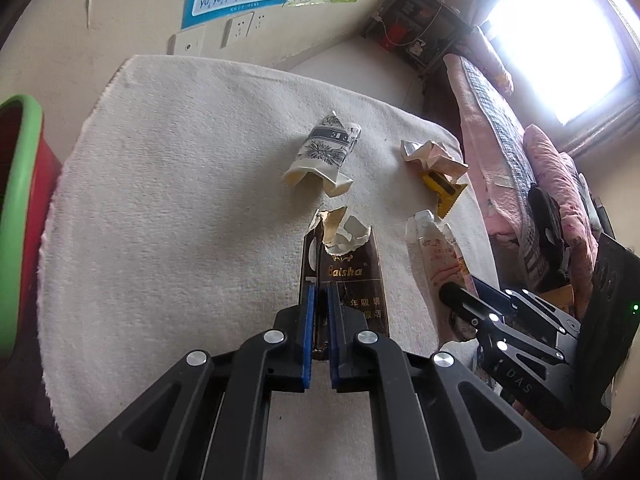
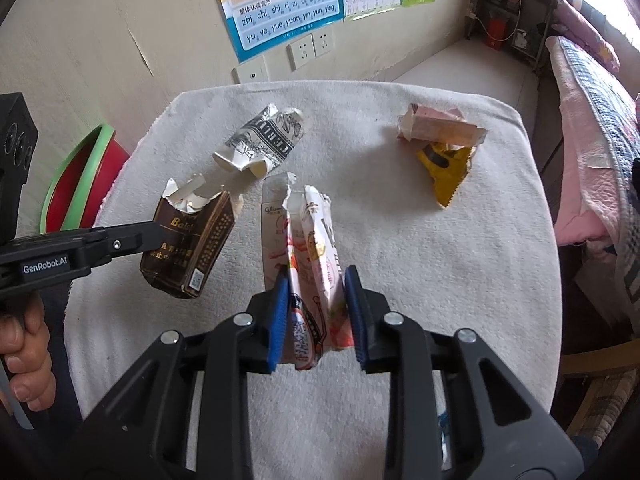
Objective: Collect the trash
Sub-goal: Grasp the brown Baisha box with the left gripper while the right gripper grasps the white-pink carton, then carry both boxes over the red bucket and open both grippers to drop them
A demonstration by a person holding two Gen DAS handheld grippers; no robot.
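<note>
Left gripper: pinched on the brown pack, left of centre on the towel
Right gripper: closed against the pink box, near centre

A white towel covers the tabletop. On the beige wall behind hang a blue pinyin poster and 2 white sockets. A dark shelf fills the corner, beside a pink quilted bed.
</note>
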